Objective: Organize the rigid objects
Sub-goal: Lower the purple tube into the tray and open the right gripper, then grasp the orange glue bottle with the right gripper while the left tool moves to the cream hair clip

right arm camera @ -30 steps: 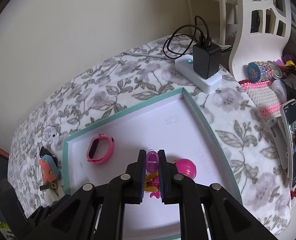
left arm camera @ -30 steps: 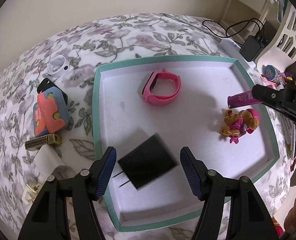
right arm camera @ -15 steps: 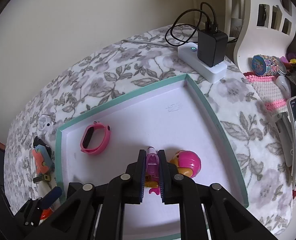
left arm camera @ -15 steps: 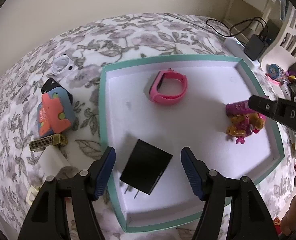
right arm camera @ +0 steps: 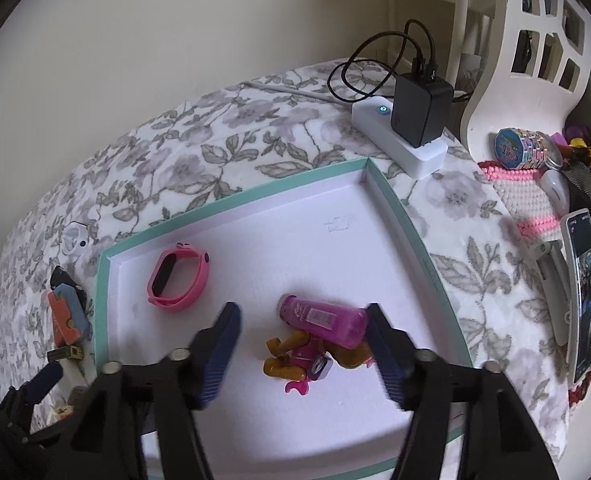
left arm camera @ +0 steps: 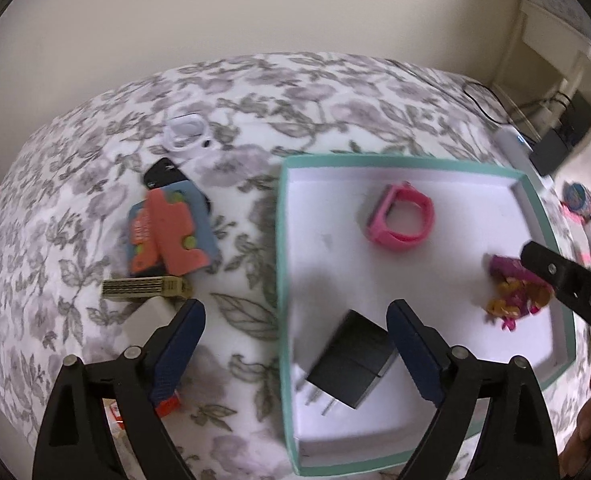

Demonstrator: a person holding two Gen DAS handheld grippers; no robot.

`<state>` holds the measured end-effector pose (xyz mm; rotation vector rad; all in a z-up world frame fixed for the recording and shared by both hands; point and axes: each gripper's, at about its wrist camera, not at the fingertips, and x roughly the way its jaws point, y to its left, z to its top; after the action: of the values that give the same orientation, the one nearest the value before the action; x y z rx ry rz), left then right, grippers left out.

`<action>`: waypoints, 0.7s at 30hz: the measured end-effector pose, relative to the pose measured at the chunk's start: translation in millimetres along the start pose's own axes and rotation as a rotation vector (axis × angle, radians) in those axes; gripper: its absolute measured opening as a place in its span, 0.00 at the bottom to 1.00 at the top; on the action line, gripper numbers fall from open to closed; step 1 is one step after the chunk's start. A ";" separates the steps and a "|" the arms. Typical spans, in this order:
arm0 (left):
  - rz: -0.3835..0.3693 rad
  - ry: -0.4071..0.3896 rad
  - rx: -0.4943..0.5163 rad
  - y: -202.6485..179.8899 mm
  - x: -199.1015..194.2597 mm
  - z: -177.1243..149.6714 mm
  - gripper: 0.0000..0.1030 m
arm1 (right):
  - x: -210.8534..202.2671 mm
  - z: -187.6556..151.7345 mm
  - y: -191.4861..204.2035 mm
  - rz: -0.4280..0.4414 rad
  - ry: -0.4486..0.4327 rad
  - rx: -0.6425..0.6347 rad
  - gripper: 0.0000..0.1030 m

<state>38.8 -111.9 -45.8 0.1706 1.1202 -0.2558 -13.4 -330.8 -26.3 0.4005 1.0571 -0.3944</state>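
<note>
Right gripper [right arm camera: 301, 328]: its jaws are seen opening, spread wide; a second ago they were clamped on the pink tube [right arm camera: 322, 320]. The tube is now released and lies between the pads, untouched by them.
Pink tube: laid on its side in the tray [right arm camera: 231, 196], resting against the toy figure [right arm camera: 303, 356] near the tray's right wall.
Left gripper [left arm camera: 295, 330]: its jaws are seen opening, wider than a second ago, with nothing pressed by the pads. It has been shifted leftward, so the left pad now hangs over the floral cloth [left arm camera: 255, 92] outside the tray.
Black charger [left arm camera: 351, 364]: left lying flat in the tray's near left corner, prongs toward the camera, close to the right pad; unmoved.
Pink watch [left arm camera: 399, 220]: unmoved at the tray's far side.
Outside the tray: an orange and blue card pack [left arm camera: 171, 232] and a gold harmonica [left arm camera: 147, 288] lie on the cloth.
</note>
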 end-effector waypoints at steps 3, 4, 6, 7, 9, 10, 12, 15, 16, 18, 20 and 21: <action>0.014 -0.001 -0.055 14.0 1.1 1.5 0.90 | -0.4 -0.8 2.2 -0.001 -0.008 -0.017 0.81; 0.017 0.001 -0.073 18.3 1.7 1.7 0.90 | -0.8 -1.1 3.6 0.000 -0.012 -0.024 0.86; 0.019 0.005 -0.112 27.4 3.0 2.2 0.90 | -1.6 -1.5 6.4 -0.002 -0.023 -0.042 0.91; 0.017 0.007 -0.132 32.1 3.7 2.3 0.90 | -2.3 -1.7 8.4 -0.005 -0.031 -0.053 0.95; 0.010 0.018 -0.179 43.1 5.4 2.2 0.90 | -4.3 -2.5 11.9 -0.007 -0.048 -0.072 1.00; 0.007 0.021 -0.201 48.4 6.1 1.9 0.90 | -4.7 -2.6 13.1 -0.008 -0.053 -0.079 1.00; 0.002 0.025 -0.243 58.8 7.1 1.0 0.90 | -5.3 -3.1 15.5 -0.006 -0.060 -0.090 1.00; 0.003 0.027 -0.290 71.5 8.4 0.2 0.90 | -5.1 -4.0 17.4 0.006 -0.066 -0.095 1.00; 0.006 0.027 -0.302 75.4 8.8 0.4 0.90 | -5.0 -4.0 17.6 0.011 -0.067 -0.093 1.00; 0.012 0.027 -0.326 83.8 9.6 0.4 0.90 | -5.7 -4.2 17.4 0.028 -0.072 -0.083 1.00; 0.023 0.024 -0.343 91.5 9.4 0.6 0.90 | -7.1 -4.0 17.1 0.040 -0.081 -0.074 1.00; 0.030 0.023 -0.348 94.7 8.9 0.9 0.90 | -8.9 -3.8 17.2 0.050 -0.092 -0.068 1.00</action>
<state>70.4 -22.6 -52.8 -0.1187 1.1663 -0.0296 -11.6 -313.0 -17.9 0.3439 0.9664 -0.3288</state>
